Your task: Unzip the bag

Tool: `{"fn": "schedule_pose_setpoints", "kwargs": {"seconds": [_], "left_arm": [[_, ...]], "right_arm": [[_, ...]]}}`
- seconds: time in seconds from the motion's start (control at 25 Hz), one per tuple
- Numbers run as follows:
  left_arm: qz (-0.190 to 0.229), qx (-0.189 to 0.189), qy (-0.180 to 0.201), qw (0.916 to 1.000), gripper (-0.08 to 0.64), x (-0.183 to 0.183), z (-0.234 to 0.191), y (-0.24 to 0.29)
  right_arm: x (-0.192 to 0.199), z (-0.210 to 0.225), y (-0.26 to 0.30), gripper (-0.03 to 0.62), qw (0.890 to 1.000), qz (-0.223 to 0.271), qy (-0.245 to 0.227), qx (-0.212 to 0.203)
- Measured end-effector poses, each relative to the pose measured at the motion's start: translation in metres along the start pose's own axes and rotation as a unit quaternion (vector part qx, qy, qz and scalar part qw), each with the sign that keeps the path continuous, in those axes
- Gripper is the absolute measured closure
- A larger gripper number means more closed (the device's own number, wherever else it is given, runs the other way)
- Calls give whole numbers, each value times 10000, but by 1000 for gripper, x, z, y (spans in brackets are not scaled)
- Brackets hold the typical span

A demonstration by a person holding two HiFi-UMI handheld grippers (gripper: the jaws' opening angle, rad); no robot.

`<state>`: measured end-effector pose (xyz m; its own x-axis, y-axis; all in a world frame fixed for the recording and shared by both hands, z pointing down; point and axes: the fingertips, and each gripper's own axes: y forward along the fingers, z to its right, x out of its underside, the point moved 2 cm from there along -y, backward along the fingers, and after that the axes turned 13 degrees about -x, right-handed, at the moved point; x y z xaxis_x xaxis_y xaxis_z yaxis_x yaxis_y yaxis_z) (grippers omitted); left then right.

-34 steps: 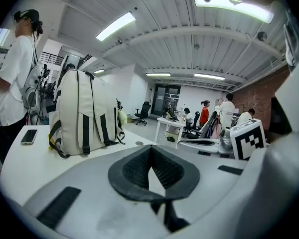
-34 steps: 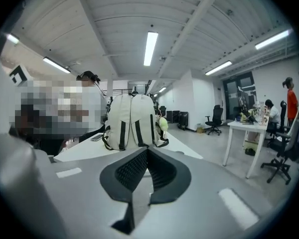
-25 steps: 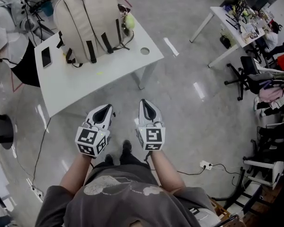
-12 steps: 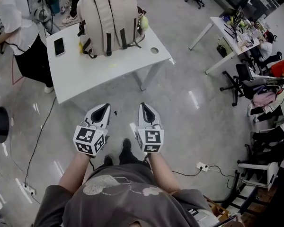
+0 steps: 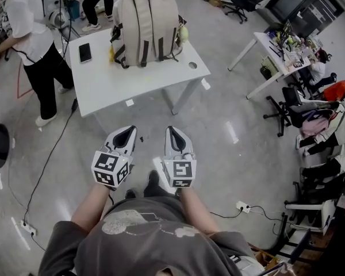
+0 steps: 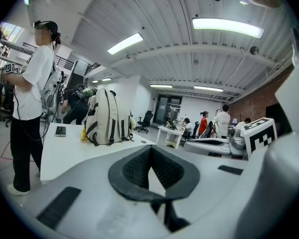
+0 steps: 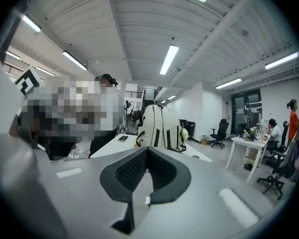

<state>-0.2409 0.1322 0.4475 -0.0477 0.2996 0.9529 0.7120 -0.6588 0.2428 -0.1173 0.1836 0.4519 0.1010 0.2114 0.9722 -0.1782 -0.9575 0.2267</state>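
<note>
A beige backpack [image 5: 146, 25] with dark straps stands upright at the far edge of a white table [image 5: 144, 79]; a yellow-green toy hangs at its right side. The backpack [image 6: 107, 117] also shows in the left gripper view, and the backpack [image 7: 161, 126] in the right gripper view, well ahead of the jaws. My left gripper [image 5: 129, 130] and right gripper [image 5: 173, 130] are held side by side in front of my body, over the floor and short of the table. Both are shut with nothing between the jaws.
A black phone [image 5: 85, 52] lies on the table left of the backpack. A person in a white shirt [image 5: 29, 22] stands at the table's left end. A cable [image 5: 43, 165] runs across the floor. Another desk [image 5: 276, 53] and office chairs [image 5: 287, 105] stand at the right.
The table and backpack have shifted rightward in the head view, and the person at the left has come further into view. Both grippers stay side by side, shut.
</note>
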Motion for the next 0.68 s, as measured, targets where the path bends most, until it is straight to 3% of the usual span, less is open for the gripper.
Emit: {"fn": "schedule_pose_setpoints", "kwargs": {"seconds": [0.68], "left_arm": [[85,-66,-99,9999,554,0,3,-25]], "right_arm": [[1,-15,-17,594,9998,-149,-55,-78]]}}
